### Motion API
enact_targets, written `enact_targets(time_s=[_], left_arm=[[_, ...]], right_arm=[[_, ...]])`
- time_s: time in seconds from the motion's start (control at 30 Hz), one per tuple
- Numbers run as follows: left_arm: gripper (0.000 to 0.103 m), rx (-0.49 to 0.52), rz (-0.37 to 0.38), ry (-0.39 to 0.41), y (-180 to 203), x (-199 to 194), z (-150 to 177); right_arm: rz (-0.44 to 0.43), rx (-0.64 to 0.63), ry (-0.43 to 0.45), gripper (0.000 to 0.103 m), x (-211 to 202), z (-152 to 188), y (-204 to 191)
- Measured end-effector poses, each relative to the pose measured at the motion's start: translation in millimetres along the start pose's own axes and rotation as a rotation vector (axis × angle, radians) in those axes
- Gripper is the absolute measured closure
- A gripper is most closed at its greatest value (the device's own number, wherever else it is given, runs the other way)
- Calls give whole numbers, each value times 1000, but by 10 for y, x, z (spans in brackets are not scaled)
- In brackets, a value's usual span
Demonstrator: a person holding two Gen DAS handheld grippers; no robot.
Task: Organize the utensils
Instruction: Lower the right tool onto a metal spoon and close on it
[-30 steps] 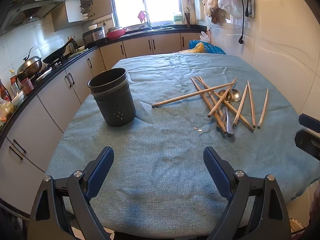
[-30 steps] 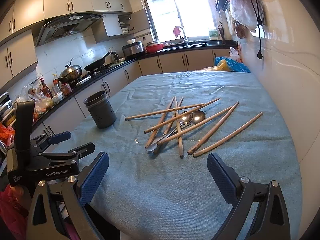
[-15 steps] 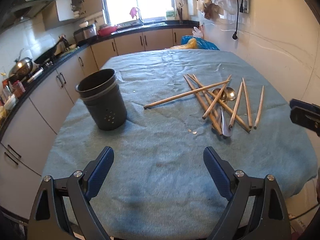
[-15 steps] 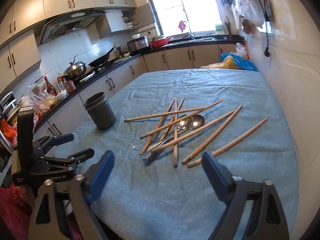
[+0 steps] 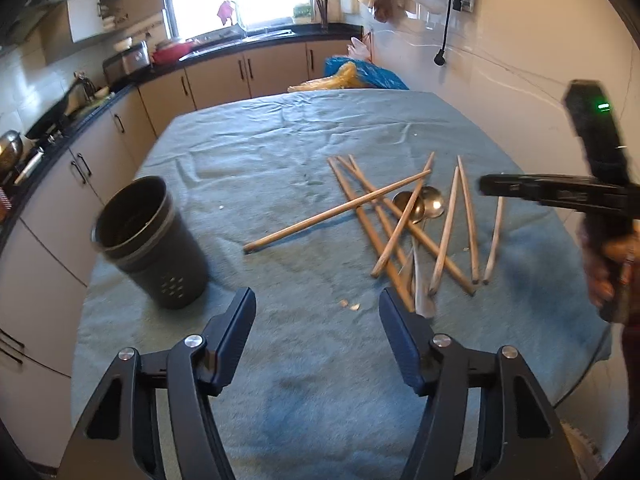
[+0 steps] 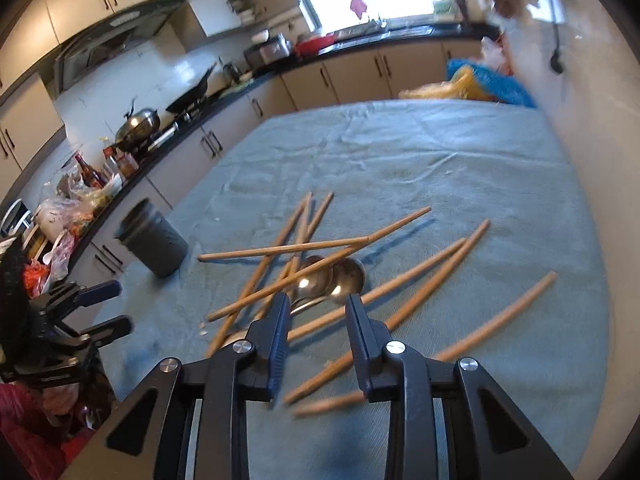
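**Both grippers free, utensils loose on table**

Left gripper (image 5: 316, 310) spread wide, holding nothing, above the cloth (image 5: 280, 152) at the near edge; right gripper (image 6: 318, 316) part-open, narrower gap, nothing gripped, just over the spoons (image 6: 332, 278); chopsticks (image 6: 280, 248) lie crossed in a pile toward the table's right side, spoons under them; holder (image 5: 150, 242) upright near the left edge, apart from the pile.

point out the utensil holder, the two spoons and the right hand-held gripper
utensil holder (image 5: 160, 248): left wrist view, on its dark side wall
spoons (image 6: 332, 278): right wrist view, where the two shiny bowls meet
right hand-held gripper (image 6: 316, 312): right wrist view, midway between its fingertips, over the spoon handles
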State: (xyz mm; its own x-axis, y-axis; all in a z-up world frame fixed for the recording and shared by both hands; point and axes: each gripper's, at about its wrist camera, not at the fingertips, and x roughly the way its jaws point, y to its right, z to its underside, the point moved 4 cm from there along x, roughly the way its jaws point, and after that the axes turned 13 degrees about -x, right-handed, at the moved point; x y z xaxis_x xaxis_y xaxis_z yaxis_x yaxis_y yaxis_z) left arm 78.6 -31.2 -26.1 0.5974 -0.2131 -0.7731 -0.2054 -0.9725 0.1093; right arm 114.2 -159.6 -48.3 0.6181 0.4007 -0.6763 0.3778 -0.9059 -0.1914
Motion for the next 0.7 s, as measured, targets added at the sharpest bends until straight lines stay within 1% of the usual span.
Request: enact_targets(time_s=[0.07, 0.13, 0.2, 0.27, 0.37, 0.43, 0.57, 0.63, 0.67, 0.7], left_arm=[[40, -6, -2, -4, 9, 28, -54], [40, -8, -12, -2, 11, 63, -76], [40, -7, -14, -9, 17, 98, -96], [40, 1, -13, -18, 33, 145, -120], [40, 9, -13, -27, 49, 210, -159], [40, 4, 0, -44, 59, 249, -185], [40, 1, 6, -60, 78, 317, -234], [40, 6, 5, -62, 89, 336, -244], [40, 7, 4, -63, 93, 343, -244], [40, 8, 3, -63, 98, 349, -246]], right_arm=[[-41, -9, -45, 72, 193, -61, 99], [-30, -12, -70, 72, 360, -98, 196], [-32, -27, -97, 77, 473, -91, 225], [-20, -43, -121, 77, 568, -98, 263], [-33, -57, -133, 77, 655, -125, 287], [-46, -65, -140, 80, 710, -143, 290], [-73, -85, -176, 90, 830, -122, 287], [-73, -112, -174, 92, 844, -92, 235], [-75, -124, -176, 96, 843, -88, 210], [-79, -118, -172, 97, 820, -77, 220]])
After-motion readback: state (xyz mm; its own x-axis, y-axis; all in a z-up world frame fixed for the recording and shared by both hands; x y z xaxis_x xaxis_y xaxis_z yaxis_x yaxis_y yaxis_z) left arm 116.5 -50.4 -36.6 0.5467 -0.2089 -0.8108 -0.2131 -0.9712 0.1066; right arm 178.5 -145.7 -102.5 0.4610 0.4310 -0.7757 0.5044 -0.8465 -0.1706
